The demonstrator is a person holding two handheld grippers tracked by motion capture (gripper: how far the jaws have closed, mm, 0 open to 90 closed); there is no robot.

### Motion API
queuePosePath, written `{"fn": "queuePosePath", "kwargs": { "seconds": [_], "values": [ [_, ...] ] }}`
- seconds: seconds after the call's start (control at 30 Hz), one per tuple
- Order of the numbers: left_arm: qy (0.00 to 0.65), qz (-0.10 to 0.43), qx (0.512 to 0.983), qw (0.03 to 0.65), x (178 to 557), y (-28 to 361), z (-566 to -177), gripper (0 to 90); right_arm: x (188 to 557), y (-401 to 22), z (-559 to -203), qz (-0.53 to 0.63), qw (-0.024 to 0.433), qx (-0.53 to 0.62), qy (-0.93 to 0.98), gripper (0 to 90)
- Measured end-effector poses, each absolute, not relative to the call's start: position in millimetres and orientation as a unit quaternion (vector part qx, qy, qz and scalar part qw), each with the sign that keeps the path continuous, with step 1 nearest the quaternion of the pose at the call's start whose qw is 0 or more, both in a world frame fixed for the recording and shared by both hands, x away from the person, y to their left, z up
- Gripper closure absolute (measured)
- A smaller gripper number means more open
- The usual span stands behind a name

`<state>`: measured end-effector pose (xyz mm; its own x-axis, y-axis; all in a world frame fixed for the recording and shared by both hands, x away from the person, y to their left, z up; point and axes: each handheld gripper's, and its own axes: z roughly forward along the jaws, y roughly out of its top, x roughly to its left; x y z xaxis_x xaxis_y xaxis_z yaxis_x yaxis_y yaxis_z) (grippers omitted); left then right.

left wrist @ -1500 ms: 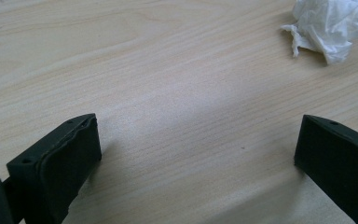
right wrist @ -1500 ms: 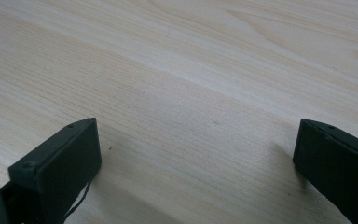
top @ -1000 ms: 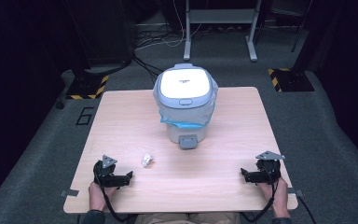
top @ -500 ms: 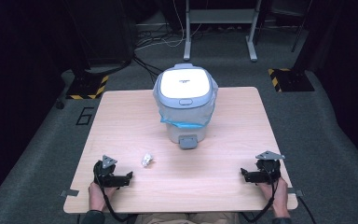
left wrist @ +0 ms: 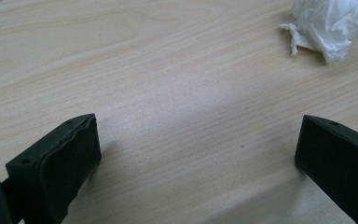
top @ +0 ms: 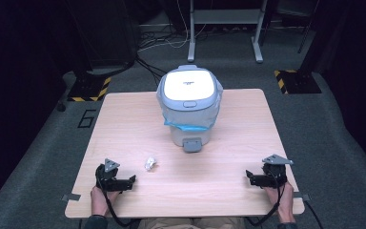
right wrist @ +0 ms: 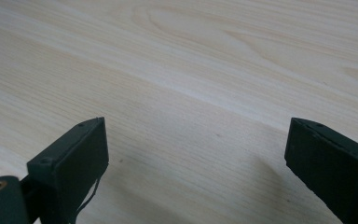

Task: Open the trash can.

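Note:
A small grey pedal bin (top: 189,107) with a white lid and a blue bag liner stands on the wooden table (top: 124,119), at the middle and towards the far side. A crumpled white tissue (top: 150,163) lies at the near left. My left gripper (top: 131,180) rests near the front edge, pointing right, open, with the tissue a short way ahead of it. In the left gripper view the tissue (left wrist: 333,23) lies at the top right, beyond the wide-apart jaws (left wrist: 198,149). My right gripper (top: 249,177) rests at the near right, pointing left, open. Its jaws (right wrist: 196,154) have just been closing slightly, with bare wood between them.
Grey carpet surrounds the table. Beyond its far edge stand a metal frame (top: 224,28), a dark cabinet (top: 100,33) and loose cables. Yellow-black hazard tape marks the floor at both sides. Bare wood stretches between the two grippers along the near half of the table.

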<state>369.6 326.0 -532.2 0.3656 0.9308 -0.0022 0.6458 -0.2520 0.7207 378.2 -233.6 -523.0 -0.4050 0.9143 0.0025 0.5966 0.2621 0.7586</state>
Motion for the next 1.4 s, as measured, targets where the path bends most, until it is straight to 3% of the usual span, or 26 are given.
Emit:
{"fn": "queuePosePath", "kwargs": {
  "seconds": [0.67,1.13,1.23,1.37,1.4],
  "values": [
    [0.519,0.221,0.760,0.323,370,326,-532,0.0,392,-171,-488,0.384,0.215,0.428,0.790,7.4],
    [0.520,0.220,0.760,0.322,370,326,-532,0.0,406,-130,-485,0.386,0.195,0.391,0.812,10.1],
    [0.520,0.220,0.760,0.322,370,326,-532,0.0,407,-127,-485,0.391,0.194,0.387,0.812,13.7],
    [0.520,0.221,0.760,0.322,370,326,-532,0.0,409,-120,-486,0.398,0.191,0.376,0.815,36.2],
    [0.520,0.221,0.760,0.322,370,326,-532,0.0,409,-120,-486,0.398,0.191,0.376,0.815,36.2]
  ]
}}
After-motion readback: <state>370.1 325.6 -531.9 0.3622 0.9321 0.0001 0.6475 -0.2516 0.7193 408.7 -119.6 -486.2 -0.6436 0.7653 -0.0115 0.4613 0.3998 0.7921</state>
